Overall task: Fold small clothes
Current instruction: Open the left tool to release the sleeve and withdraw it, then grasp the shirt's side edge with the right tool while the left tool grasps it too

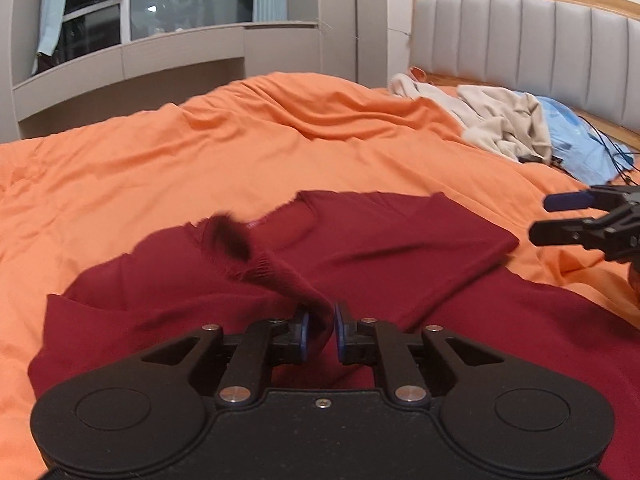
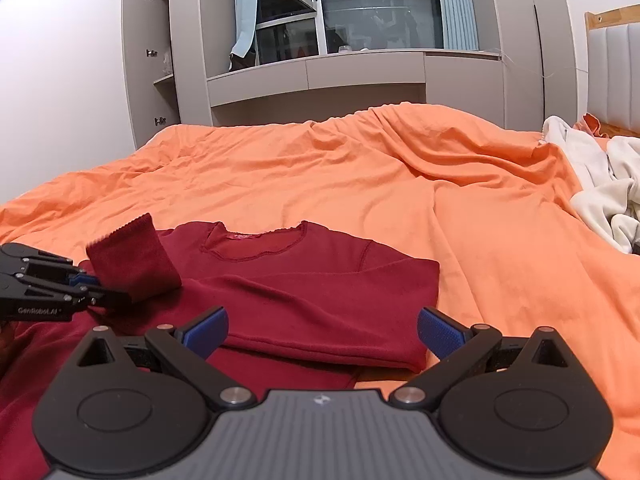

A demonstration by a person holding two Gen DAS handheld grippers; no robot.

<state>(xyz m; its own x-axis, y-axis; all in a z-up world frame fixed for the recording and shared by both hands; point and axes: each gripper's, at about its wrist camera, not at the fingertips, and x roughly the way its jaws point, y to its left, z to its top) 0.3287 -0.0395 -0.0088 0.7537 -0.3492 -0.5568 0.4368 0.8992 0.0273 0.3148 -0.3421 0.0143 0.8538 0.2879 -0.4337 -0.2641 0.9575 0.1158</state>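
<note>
A dark red long-sleeved top (image 2: 304, 280) lies on the orange duvet (image 2: 360, 176) of the bed, its scalloped neckline (image 2: 256, 246) turned toward the grey window cabinets (image 2: 320, 76). Its right side is already folded in over the body, making a straight edge nearest the right hand-held gripper.

The left hand-held gripper (image 1: 320, 330) is closed on the left sleeve (image 1: 276, 268) just behind the ribbed cuff (image 1: 228, 236); the blue pads (image 1: 304, 330) pinch the fabric between them, and the cuff stands up off the top, curling over toward the neckline. From the right wrist view the same gripper (image 2: 100, 284) enters from the left of the top, with the cuff (image 2: 128, 260) raised above the top's left shoulder.

The right hand-held gripper (image 2: 322, 330) hangs wide open and has hold of nothing, its blue fingertips (image 2: 438, 332) spread on either side of the folded edge of the top, above it. In the left wrist view it (image 1: 548, 218) sits to the right of the top, over bare duvet, jaws apart.

Well away from the top, by the grey padded headboard (image 1: 520, 40), lie a crumpled cream garment (image 1: 500, 120) and a light blue cloth (image 1: 576, 140), touching each other, with thin black cables (image 1: 612, 152) across the blue one.
</note>
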